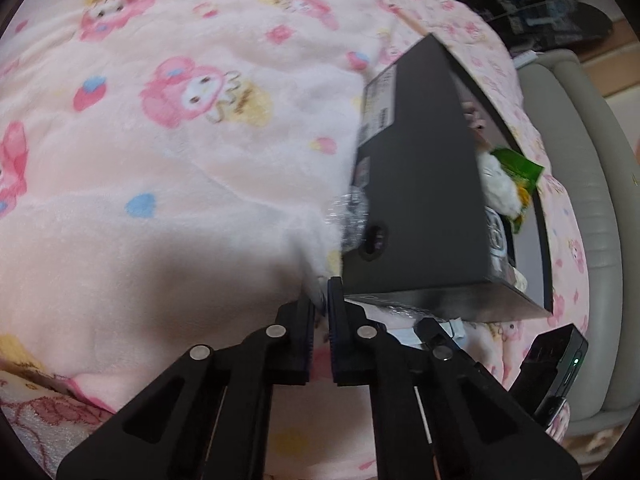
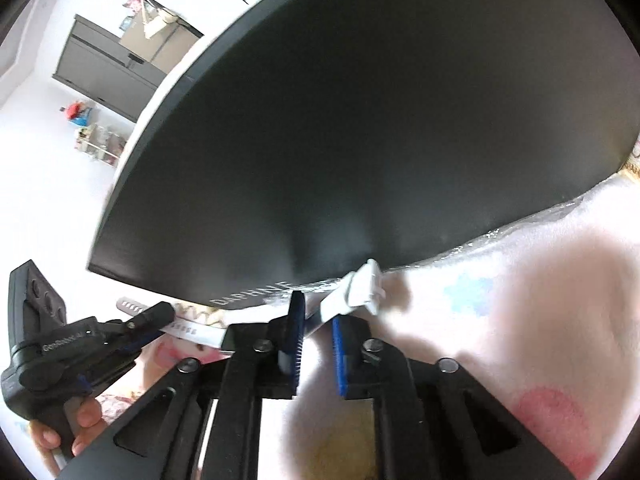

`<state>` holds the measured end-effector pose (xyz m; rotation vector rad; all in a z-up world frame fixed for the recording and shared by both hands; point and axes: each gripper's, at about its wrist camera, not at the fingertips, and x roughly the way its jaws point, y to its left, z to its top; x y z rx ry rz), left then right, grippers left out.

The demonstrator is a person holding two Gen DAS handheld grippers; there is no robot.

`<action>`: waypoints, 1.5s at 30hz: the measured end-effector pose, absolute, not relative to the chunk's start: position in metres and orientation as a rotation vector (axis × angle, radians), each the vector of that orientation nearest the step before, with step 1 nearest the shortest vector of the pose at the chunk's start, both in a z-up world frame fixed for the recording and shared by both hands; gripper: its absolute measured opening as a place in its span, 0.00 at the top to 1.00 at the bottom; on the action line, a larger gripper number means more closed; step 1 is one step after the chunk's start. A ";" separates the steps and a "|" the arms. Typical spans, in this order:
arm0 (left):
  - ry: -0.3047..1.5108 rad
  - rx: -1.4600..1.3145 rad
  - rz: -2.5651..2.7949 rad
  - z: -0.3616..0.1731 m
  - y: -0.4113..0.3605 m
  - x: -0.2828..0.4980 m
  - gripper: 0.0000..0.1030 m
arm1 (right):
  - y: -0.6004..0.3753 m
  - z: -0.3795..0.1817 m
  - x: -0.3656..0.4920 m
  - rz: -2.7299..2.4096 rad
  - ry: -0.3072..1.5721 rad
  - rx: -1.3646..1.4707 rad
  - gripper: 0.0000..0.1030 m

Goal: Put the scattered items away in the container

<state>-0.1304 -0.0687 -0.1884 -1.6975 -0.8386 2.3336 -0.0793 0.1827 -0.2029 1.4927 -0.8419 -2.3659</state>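
Bedding printed with pink cartoon rabbits, a fleecy blanket [image 1: 168, 152], fills most of the left wrist view. A black box [image 1: 420, 184] is seen on it at the right, tilted, its open top turned to the right. A white plush toy [image 1: 498, 184] and a green packet [image 1: 520, 164] are seen inside the box. A crumpled piece of clear wrap [image 1: 350, 216] lies against the box's left side. The left gripper [image 1: 322, 312] is held at the box's lower left corner, its jaws narrowed to a slim gap; a bit of something white shows between the tips, but whether it is clamped cannot be told. A white strap [image 1: 456, 326] shows just under the box's lower edge. The right gripper's dark body [image 1: 552, 364] is seen at the lower right, with a small green light.

From the right wrist view, the box's dark side [image 2: 360, 140] takes up most of the frame, with pale lettering near its lower edge. The right gripper [image 2: 316, 320] is narrowly open, its blue-padded fingers [image 2: 342, 356] on either side of the white strap [image 2: 356, 292], whose buckle end lies against the box's lower edge; a firm grip cannot be told. At the lower left the left gripper [image 2: 156, 314] is seen by the strap's far end, held by a hand [image 2: 68, 428]. A grey cabinet [image 2: 104, 68] stands in the background.
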 end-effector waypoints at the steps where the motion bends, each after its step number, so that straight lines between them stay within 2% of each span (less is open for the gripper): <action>1: -0.817 -1.677 2.344 -0.185 -0.066 -0.129 0.97 | 0.182 -0.200 -0.077 -2.364 -0.848 1.474 0.95; 10: -0.838 -1.553 2.373 -0.168 -0.069 -0.122 0.97 | 0.184 -0.172 -0.077 -2.309 -0.788 1.323 0.95; 14: -0.825 -1.502 2.428 -0.159 -0.071 -0.118 0.97 | 0.194 -0.169 -0.066 -2.359 -0.685 1.266 0.95; 21: -0.738 -1.457 2.405 -0.142 -0.053 -0.109 0.97 | 0.195 -0.155 -0.066 -2.375 -0.718 1.217 0.95; 29: -0.636 -1.463 2.340 -0.117 -0.013 -0.109 0.98 | 0.209 -0.093 -0.057 -2.403 -0.574 1.082 0.95; 39: -0.543 -1.380 2.330 -0.068 0.035 -0.129 0.97 | 0.238 -0.058 -0.065 -2.411 -0.533 1.056 0.95; 45: -0.521 -1.279 2.342 -0.030 0.058 -0.152 0.97 | 0.254 -0.019 -0.095 -2.444 -0.443 0.980 0.95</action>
